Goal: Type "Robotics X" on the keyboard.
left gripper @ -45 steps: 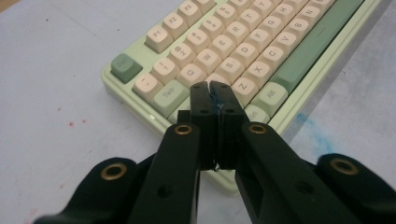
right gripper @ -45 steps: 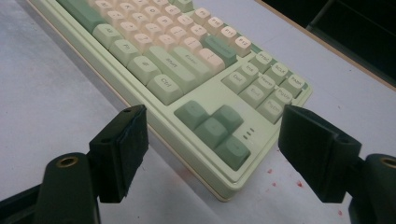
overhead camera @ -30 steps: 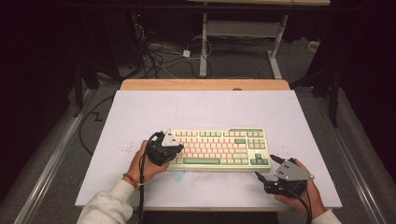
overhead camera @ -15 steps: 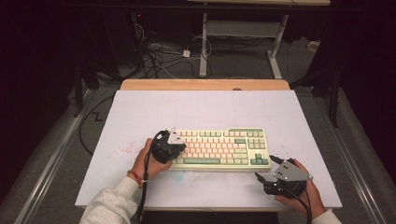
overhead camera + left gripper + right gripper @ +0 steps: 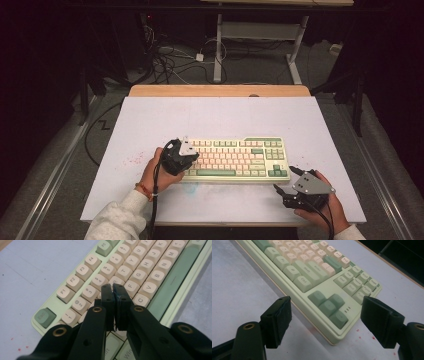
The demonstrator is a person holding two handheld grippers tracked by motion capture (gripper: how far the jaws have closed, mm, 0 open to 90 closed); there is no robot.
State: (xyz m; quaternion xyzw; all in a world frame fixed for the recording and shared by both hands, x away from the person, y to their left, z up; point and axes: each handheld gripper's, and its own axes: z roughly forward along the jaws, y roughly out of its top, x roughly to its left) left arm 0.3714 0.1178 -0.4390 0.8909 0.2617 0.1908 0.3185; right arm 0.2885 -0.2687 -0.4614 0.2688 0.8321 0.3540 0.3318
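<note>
A pale green keyboard [image 5: 235, 159] with cream and green keys lies across the middle of the white table. My left gripper [image 5: 186, 161] hovers over its left end, held by a hand in a white sleeve. In the left gripper view its jaws [image 5: 113, 288] stand pressed together above the keys near E and D, shut with nothing between them; they have just been opening by a sliver. My right gripper [image 5: 284, 178] rests near the keyboard's front right corner. Its jaws [image 5: 325, 312] stand wide open either side of the arrow keys [image 5: 328, 307], touching nothing.
The white board [image 5: 220, 120] covers a wooden table whose far edge [image 5: 220, 90] shows behind. Small red specks [image 5: 131, 161] mark the board left of the keyboard. Cables and a desk frame [image 5: 218, 50] sit on the dark floor beyond.
The left hand has turned and edged slightly right, bringing its gripper further over the keyboard's left end. The right hand and gripper have stayed still.
</note>
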